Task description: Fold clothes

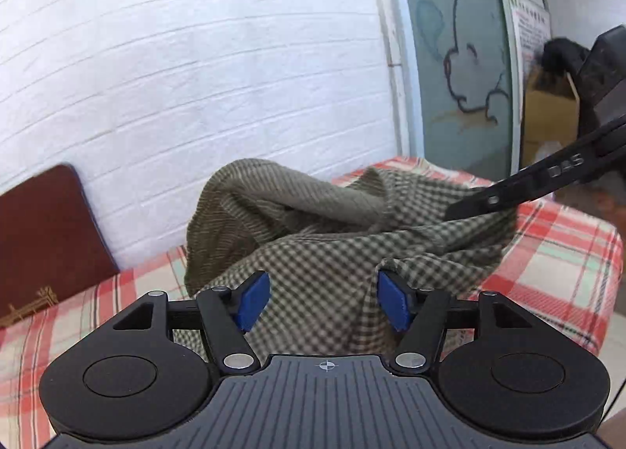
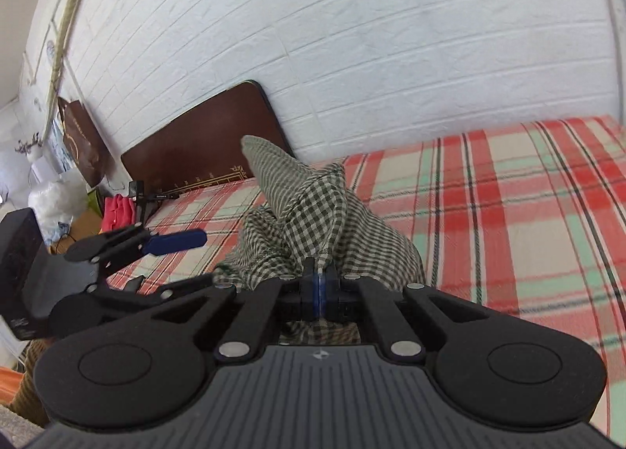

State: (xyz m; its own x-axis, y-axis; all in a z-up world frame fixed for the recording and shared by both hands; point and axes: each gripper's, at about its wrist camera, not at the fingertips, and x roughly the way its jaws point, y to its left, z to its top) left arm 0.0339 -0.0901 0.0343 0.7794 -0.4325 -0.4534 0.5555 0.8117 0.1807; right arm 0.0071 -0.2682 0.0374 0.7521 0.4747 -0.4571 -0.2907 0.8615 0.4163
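A green-and-cream checked garment (image 1: 332,245) lies bunched on the bed (image 2: 508,214), heaped directly ahead of both my grippers and rising in a loose ridge that runs from my left gripper (image 1: 324,302) across to my right gripper (image 2: 320,288).

My right gripper has the cloth: its blue pads (image 2: 317,292) are pressed together on a pinch of the checked fabric, which stands up from the jaws in a peak and trails away forward toward the wall. In the left wrist view the same gripper reaches in from the right, its black finger sunk in the far right end of the heap.

My left gripper stands wide apart, blue pads on either side of a flat stretch of fabric just ahead; the cloth lies between them, and no pinch shows there. I judge it free, holding nothing.

So the right hand is the one engaged, and the garment hangs from that single point. As I read it, the next move turns on finding a second corner or hem for the open left gripper, somewhere along the near edge of the heap, before the piece can be spread and folded.

A dark brown headboard (image 2: 203,140) leans against the white brick wall (image 2: 352,38) beyond the left gripper.
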